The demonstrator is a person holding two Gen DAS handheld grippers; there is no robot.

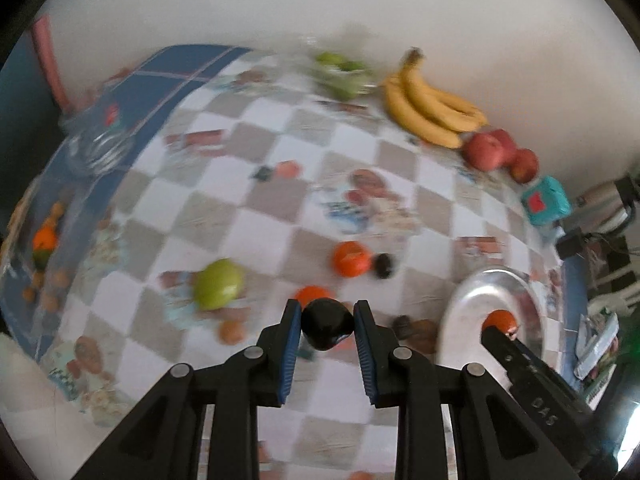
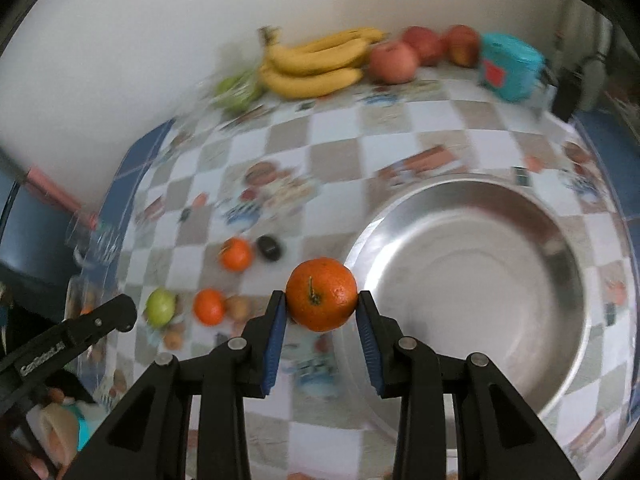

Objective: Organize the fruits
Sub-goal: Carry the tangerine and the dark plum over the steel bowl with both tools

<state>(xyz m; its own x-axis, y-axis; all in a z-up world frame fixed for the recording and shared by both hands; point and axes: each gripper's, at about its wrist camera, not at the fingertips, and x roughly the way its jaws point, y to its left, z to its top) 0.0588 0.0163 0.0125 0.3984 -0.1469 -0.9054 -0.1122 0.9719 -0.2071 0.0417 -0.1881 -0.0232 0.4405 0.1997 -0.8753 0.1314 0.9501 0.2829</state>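
Note:
My left gripper (image 1: 327, 322) is shut on a dark, nearly black round fruit (image 1: 326, 326) held above the checkered tablecloth. My right gripper (image 2: 321, 300) is shut on an orange (image 2: 321, 299) held at the left rim of a steel bowl (image 2: 472, 292). The bowl also shows in the left wrist view (image 1: 472, 300), with the held orange (image 1: 500, 320) over it. On the cloth lie a green fruit (image 1: 219, 289), two oranges (image 1: 351, 259) (image 1: 314, 294) and another dark fruit (image 1: 384, 265). The same loose fruits show in the right wrist view: green fruit (image 2: 161, 307), oranges (image 2: 236, 255) (image 2: 209, 306), dark fruit (image 2: 269, 247).
Bananas (image 1: 432, 110), red apples (image 1: 500, 152) and a bag of green fruit (image 1: 344, 74) sit along the wall at the back. A teal box (image 1: 546, 200) stands at the right. A glass bowl (image 1: 96, 148) sits at the left table edge.

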